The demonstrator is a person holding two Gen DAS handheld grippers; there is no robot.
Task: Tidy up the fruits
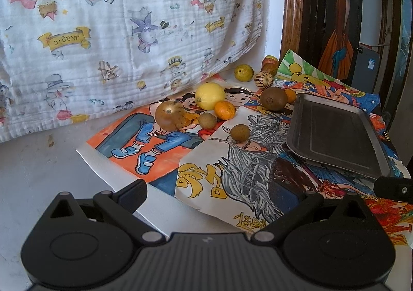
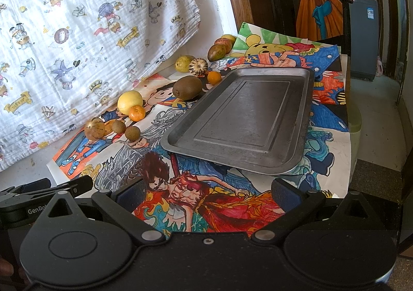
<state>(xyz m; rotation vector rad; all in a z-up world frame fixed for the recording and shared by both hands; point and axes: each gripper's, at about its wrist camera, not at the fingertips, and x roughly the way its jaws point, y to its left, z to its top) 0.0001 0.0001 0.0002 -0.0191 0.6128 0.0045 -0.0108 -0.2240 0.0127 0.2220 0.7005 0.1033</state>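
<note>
An empty grey metal tray (image 2: 240, 115) (image 1: 335, 136) lies on coloured drawings at the right. Left of it, fruits are scattered: a yellow lemon (image 1: 209, 96) (image 2: 129, 102), a tangerine (image 1: 225, 110), a brown round fruit (image 1: 170, 115), two small brown longans (image 1: 207, 120) (image 1: 240, 132), a kiwi (image 1: 273, 98) (image 2: 187, 86), a small orange (image 2: 214, 77), a striped fruit (image 2: 198, 66), a green-yellow fruit (image 2: 183, 63) and a reddish mango (image 2: 216, 52). My left gripper (image 1: 223, 195) is open, short of the longans. My right gripper (image 2: 209, 192) is open before the tray's near edge. Neither holds anything.
A white cartoon-print blanket (image 1: 103, 32) hangs behind the fruits. Overlapping drawings (image 2: 201, 200) cover the white tabletop. A dark wooden frame (image 1: 294, 6) stands at the back right. The table's right edge (image 2: 352, 136) drops to the floor. The left gripper's body (image 2: 51, 187) shows beside my right one.
</note>
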